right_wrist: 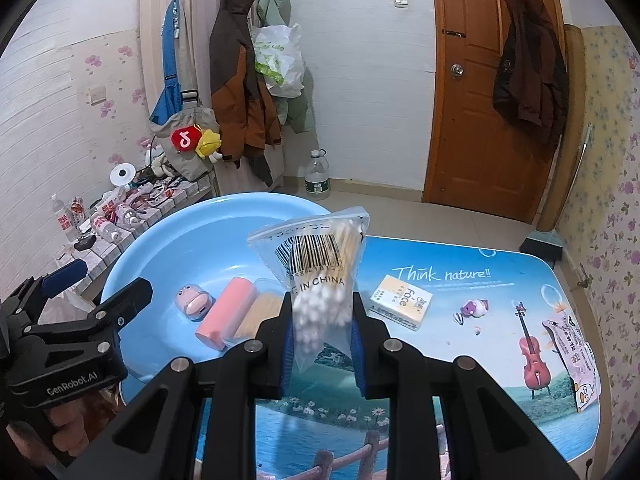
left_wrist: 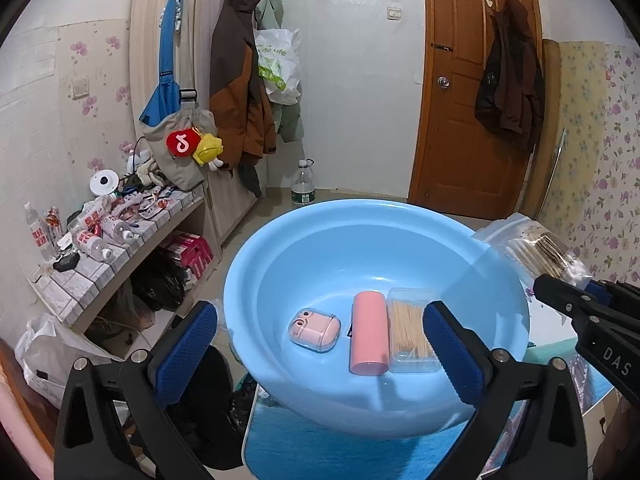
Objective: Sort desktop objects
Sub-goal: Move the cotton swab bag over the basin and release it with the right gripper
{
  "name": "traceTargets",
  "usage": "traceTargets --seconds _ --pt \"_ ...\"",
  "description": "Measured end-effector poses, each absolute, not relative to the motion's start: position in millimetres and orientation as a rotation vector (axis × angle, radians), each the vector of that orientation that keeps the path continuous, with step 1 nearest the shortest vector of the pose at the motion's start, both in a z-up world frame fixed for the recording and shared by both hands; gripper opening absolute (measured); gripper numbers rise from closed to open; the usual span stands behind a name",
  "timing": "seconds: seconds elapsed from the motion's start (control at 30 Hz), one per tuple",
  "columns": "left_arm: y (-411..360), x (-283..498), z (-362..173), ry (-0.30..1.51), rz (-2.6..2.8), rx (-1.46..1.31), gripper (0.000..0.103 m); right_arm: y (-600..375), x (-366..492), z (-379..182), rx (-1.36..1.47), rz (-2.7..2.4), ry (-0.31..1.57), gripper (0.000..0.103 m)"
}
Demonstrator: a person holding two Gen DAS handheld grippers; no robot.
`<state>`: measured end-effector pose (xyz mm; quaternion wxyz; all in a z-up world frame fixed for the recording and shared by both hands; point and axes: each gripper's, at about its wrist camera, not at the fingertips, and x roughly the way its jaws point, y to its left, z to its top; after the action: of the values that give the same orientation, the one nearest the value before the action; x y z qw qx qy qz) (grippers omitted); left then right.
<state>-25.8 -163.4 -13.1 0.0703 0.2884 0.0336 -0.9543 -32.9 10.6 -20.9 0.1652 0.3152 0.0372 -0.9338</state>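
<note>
A light blue basin (left_wrist: 304, 256) (right_wrist: 160, 252) sits on the picture-printed table (right_wrist: 460, 364). Lying in it are a pink earbud case (left_wrist: 314, 329) (right_wrist: 193, 301), a pink cylinder (left_wrist: 369, 332) (right_wrist: 225, 313) and a clear toothpick box (left_wrist: 408, 328) (right_wrist: 262, 312). My left gripper (left_wrist: 320, 354) (right_wrist: 100, 285) hangs open over the basin's near rim, nothing between its fingers. My right gripper (right_wrist: 322, 310) (left_wrist: 560, 292) is shut on a clear bag of cotton swabs (right_wrist: 320, 272) (left_wrist: 536, 250), held upright above the basin's right edge.
On the table right of the basin lie a yellow-white tissue pack (right_wrist: 401, 302), a small toy figure (right_wrist: 474, 309) and a pink packet (right_wrist: 574, 360) near the right edge. A cluttered tiled shelf (left_wrist: 104, 248) stands to the left; a door (left_wrist: 476, 92) is behind.
</note>
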Motion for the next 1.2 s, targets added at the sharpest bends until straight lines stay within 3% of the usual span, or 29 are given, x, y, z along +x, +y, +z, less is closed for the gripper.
traceTargets --seconds 1.13,1.2 --pt "-195 -16 -29 0.170 -2.815 0.901 0.103 -50 -56 -48 0.960 -2.517 0.155 0.025" --pt "-197 -16 -31 0.176 -2.813 0.904 0.103 -49 -57 -52 0.978 -2.517 0.143 0.040"
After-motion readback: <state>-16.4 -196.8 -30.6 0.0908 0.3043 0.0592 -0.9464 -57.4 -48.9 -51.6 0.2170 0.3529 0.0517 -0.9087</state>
